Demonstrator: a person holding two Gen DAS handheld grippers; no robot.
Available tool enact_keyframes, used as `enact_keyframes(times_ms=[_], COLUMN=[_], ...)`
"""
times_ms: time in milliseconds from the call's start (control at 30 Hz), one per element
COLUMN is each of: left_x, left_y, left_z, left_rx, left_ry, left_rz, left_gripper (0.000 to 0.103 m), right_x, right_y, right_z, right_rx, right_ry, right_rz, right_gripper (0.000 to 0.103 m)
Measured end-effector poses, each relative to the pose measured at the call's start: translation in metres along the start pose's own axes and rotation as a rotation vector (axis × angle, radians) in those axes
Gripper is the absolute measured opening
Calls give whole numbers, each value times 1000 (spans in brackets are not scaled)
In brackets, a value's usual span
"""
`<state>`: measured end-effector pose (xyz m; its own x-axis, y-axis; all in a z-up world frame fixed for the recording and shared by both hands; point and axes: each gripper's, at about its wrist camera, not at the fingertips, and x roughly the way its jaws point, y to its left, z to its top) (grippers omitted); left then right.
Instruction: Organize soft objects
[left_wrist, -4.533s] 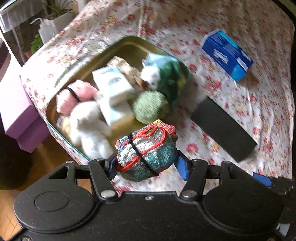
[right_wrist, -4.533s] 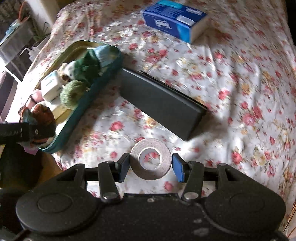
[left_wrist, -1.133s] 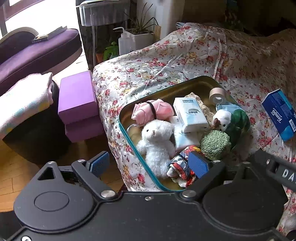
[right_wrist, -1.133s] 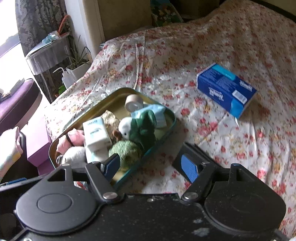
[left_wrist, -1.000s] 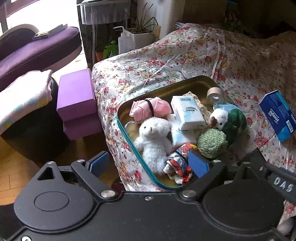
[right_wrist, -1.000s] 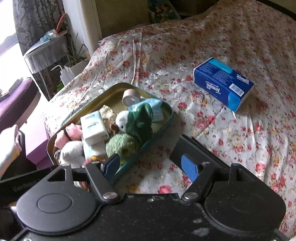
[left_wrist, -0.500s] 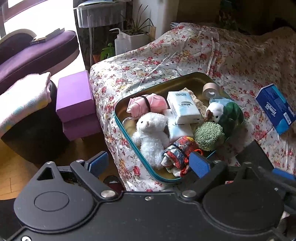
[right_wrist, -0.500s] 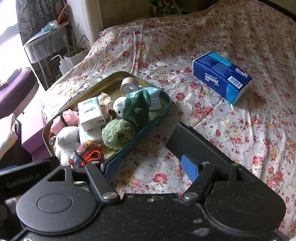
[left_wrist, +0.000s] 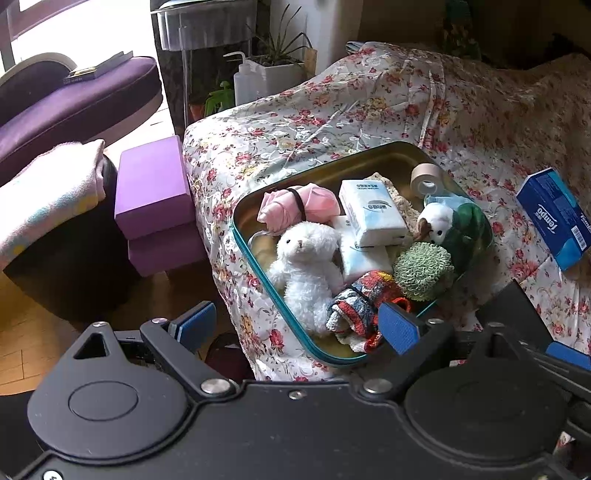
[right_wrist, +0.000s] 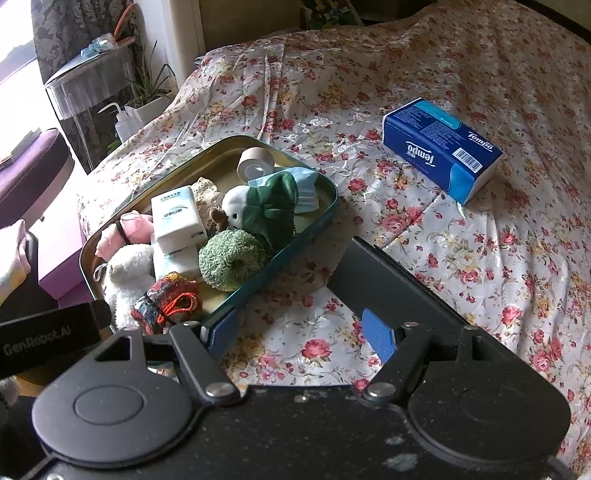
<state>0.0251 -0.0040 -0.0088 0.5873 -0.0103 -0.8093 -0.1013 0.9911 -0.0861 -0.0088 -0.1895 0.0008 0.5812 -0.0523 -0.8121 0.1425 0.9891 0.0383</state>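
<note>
Both claws stood released and empty: the left claw (left_wrist: 295, 321) and right claw (right_wrist: 299, 330). The soft toys (left_wrist: 306, 266) lay in the tin tray (right_wrist: 314, 221) near the bed's (right_wrist: 480, 258) corner.

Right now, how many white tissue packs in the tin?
2. One white tissue pack lies on top mid-tin, behind the white plush bear; the second sits beneath it, partly covered. More may be hidden under the pile.
</note>
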Motion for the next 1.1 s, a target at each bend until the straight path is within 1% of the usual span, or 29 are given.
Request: enact_keyframes(times_ms=[367,1100], left_x=[2,5], left_y=[0,0], left_z=[1,0], left_rx=[1,13], left_ry=[10,23], left_rz=[-5,12], left_gripper=[92,93], right_x=[3,3], right_y=[8,3], right_z=[0,0], right_rx=[-18,0], right_ry=[2,0], right_rz=[7,11], right_gripper=[73,73])
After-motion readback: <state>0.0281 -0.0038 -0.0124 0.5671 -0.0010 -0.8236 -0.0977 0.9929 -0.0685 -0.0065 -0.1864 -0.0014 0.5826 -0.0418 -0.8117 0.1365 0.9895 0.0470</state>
